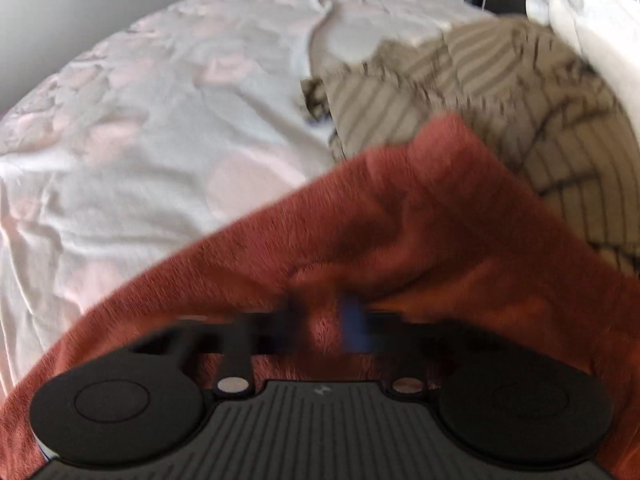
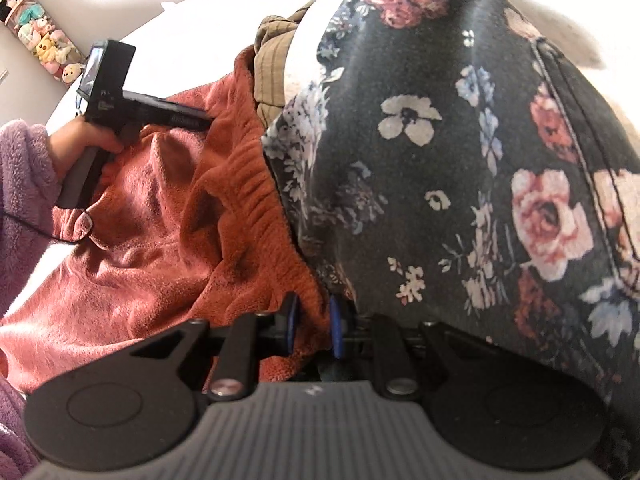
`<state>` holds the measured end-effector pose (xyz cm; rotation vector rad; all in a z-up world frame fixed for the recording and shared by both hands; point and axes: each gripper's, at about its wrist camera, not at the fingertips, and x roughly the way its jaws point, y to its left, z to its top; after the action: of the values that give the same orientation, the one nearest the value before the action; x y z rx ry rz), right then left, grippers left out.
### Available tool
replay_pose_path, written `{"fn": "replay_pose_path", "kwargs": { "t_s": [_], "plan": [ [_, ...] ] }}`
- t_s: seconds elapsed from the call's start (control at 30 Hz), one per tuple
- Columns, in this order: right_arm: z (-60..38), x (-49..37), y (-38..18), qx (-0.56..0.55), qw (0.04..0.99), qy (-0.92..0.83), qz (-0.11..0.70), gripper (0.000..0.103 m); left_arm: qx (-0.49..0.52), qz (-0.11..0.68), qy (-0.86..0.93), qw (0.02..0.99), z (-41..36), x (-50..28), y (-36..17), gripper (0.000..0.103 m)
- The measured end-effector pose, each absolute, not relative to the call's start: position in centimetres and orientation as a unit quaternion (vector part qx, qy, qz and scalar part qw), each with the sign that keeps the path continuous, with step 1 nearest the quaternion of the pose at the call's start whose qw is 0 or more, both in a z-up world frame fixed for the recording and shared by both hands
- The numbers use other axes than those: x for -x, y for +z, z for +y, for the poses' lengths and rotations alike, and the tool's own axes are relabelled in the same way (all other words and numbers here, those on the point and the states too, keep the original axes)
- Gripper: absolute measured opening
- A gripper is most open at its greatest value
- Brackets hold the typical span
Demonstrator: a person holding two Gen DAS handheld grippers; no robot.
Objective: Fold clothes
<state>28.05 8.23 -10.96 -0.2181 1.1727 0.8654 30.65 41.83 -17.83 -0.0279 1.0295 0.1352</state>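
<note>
A rust-red fleece garment (image 1: pixel 400 232) fills the lower part of the left wrist view, blurred by motion. My left gripper (image 1: pixel 324 324) is shut on its edge. In the right wrist view the same fleece garment (image 2: pixel 160 216) hangs bunched on the left, with a gathered waistband (image 2: pixel 248 184). My right gripper (image 2: pixel 314 324) is shut on a fold of it between the blue pads (image 2: pixel 335 326). The left gripper (image 2: pixel 108 96) also shows there, held by a hand in a lilac sleeve.
A white and pink bedsheet (image 1: pixel 160 120) lies beyond. A tan striped garment (image 1: pixel 480 80) and a white pillow (image 1: pixel 580 20) lie at the right. A dark floral garment (image 2: pixel 460 140) hangs close on the right. Plush toys (image 2: pixel 40 36) hang on the wall.
</note>
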Motion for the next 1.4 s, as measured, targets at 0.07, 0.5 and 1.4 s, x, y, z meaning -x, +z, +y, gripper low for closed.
{"fn": "replay_pose_path", "kwargs": {
  "t_s": [0.07,0.5,1.4],
  "plan": [
    [8.1,-28.0,-10.9,0.096,0.741,0.395,0.534,0.019,-0.001,0.482,0.084,0.872,42.3,-31.0,-17.3,0.001],
    [8.8,-27.4,-11.9,0.082,0.739,0.391,0.543,0.022,0.008,0.481,0.115,0.869,44.4,-32.1,-15.4,0.058],
    [10.3,-26.3,-12.5,0.065,0.751,0.389,0.529,0.026,0.222,0.498,0.045,0.837,41.7,-37.6,-14.3,0.047]
  ]
}}
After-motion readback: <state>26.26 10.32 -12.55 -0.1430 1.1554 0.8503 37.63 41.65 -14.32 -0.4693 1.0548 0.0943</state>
